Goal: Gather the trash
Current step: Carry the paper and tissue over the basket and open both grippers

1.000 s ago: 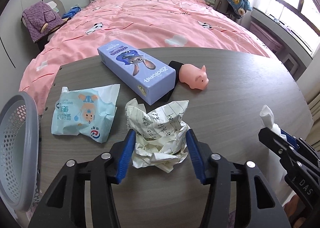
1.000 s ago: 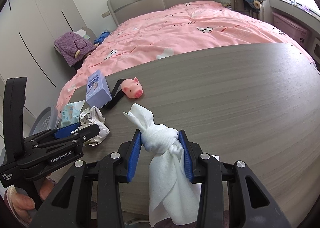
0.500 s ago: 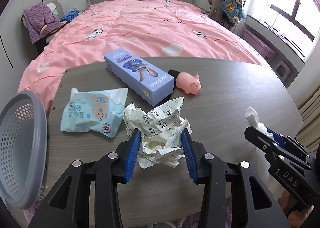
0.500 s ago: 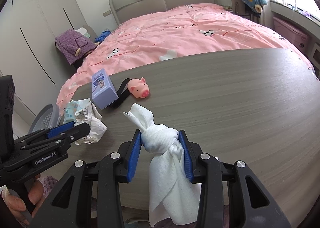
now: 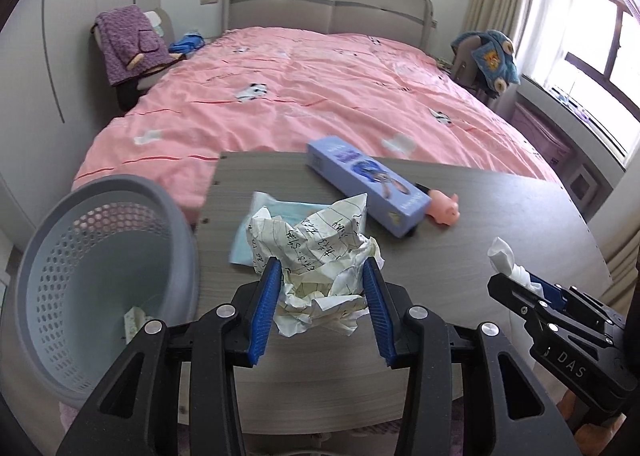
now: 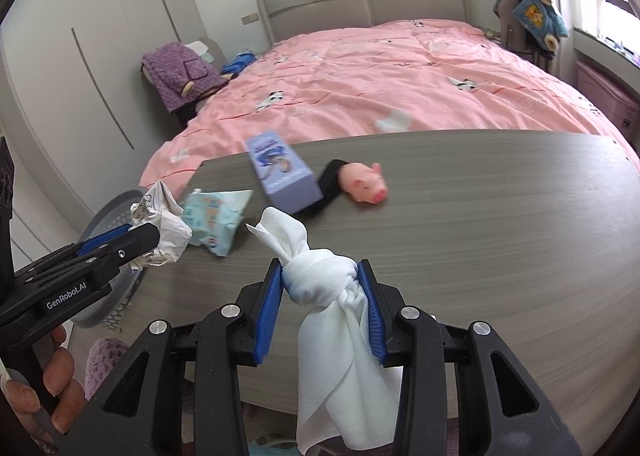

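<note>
My left gripper is shut on a crumpled ball of written paper and holds it lifted above the table's left end. It also shows in the right wrist view. A grey perforated basket stands off the table's left edge, with a scrap inside. My right gripper is shut on a knotted white cloth, held above the table's near edge. An empty light-blue wipes packet lies on the table.
A purple carton, a pink toy pig and a black strap lie on the grey wooden table. A pink bed stands behind the table.
My left gripper closed on the paper ball, lifted it and moved left toward the basket. My right gripper kept its hold on the cloth and shifted slightly.
</note>
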{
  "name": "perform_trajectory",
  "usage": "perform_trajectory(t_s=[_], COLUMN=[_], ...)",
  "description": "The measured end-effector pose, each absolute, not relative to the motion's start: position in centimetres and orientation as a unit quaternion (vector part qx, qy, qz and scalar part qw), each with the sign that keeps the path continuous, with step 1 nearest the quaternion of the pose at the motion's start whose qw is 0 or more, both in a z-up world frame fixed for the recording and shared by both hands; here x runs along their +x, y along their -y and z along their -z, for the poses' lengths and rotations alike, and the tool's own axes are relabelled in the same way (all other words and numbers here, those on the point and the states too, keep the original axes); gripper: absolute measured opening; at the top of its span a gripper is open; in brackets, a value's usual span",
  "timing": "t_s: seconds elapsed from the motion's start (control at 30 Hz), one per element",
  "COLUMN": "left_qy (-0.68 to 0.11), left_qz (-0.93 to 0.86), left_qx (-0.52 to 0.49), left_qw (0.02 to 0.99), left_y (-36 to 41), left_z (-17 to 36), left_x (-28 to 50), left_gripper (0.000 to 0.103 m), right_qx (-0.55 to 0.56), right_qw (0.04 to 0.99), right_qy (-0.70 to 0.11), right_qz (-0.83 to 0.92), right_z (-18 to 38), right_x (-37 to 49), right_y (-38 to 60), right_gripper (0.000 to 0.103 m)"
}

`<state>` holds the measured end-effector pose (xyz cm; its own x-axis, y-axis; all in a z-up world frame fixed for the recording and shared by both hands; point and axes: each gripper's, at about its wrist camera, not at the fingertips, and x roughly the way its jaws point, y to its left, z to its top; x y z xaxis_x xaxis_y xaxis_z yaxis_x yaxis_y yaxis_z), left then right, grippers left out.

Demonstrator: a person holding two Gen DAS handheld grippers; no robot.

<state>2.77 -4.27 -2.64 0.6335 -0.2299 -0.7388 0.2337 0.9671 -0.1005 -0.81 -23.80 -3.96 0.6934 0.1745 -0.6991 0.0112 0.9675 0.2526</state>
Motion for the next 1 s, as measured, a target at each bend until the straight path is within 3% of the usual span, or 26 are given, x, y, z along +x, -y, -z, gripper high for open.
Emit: perform_trajectory(t_s=[1.0], left_qy=[-0.409], left_qz=[-0.046], left_qx=[-0.022], left_qw=[0.911], left_y=[-16.0], left_z=[4.2], left_x=[5.0], left_gripper=[0.041], right_qx=[0.024], right_qw=[0.884], right_qy=[-0.405], right_qz=[-0.232], right_z=[3.2], right_x=[9.5], right_y=[-0.1], right_gripper=[0.037])
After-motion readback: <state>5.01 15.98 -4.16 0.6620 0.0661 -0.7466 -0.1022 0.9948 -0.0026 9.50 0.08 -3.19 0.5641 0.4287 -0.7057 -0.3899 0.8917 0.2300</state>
